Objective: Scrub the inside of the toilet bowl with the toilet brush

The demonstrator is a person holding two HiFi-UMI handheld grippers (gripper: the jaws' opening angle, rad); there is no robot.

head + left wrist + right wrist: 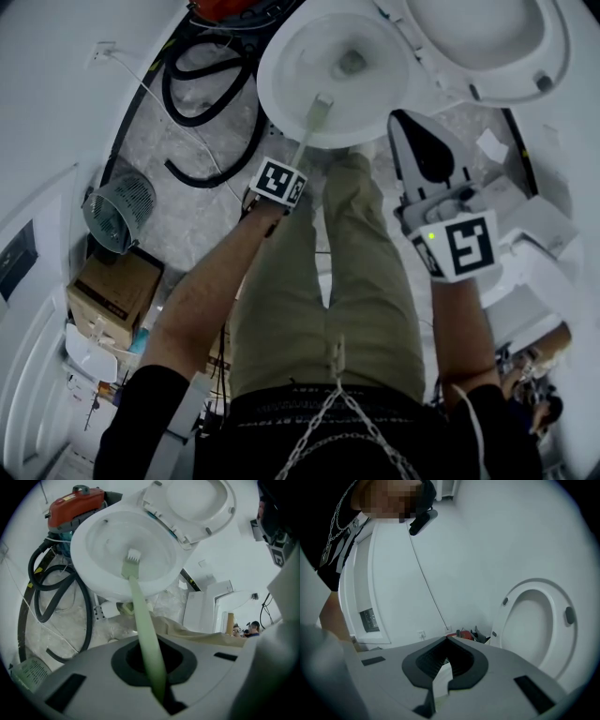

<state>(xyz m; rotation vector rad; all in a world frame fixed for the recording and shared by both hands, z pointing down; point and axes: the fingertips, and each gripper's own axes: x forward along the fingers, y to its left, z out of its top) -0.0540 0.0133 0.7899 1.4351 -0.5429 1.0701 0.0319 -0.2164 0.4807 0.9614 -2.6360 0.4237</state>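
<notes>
Brush (307, 136) in our left gripper (298, 161): the pale green handle runs up toward 12 o'clock and the bristle head sits inside the bowl (274, 80), on the inner wall at the bowl's 6 o'clock, short of the drain (352, 64). We cannot tell for sure that the bristles press on the porcelain.

In the left gripper view the left gripper (152, 667) has its jaws closed on the brush (135, 590), whose handle passes straight up through the dark gap between them. From there the head reaches the bowl (82, 550) and shows against its near wall.

Our right gripper (405, 127) hangs at 3 o'clock of the bowl, just beside its rim, pointing toward 11 o'clock. In its own view the right gripper (443, 660) has its jaws drawn together with nothing gripped; only a pale sliver shows through the slit.

We see the lid (487, 47) tipped back at 1 o'clock of the bowl, and again upright at 3 o'clock in the right gripper view (534, 620).

A black hose (202, 94) loops on the floor at 9 o'clock of the bowl, below a red machine (75, 503). A mesh bin (120, 211) stands at 8 o'clock, with a box (112, 291) just beside it at its 6 o'clock.
</notes>
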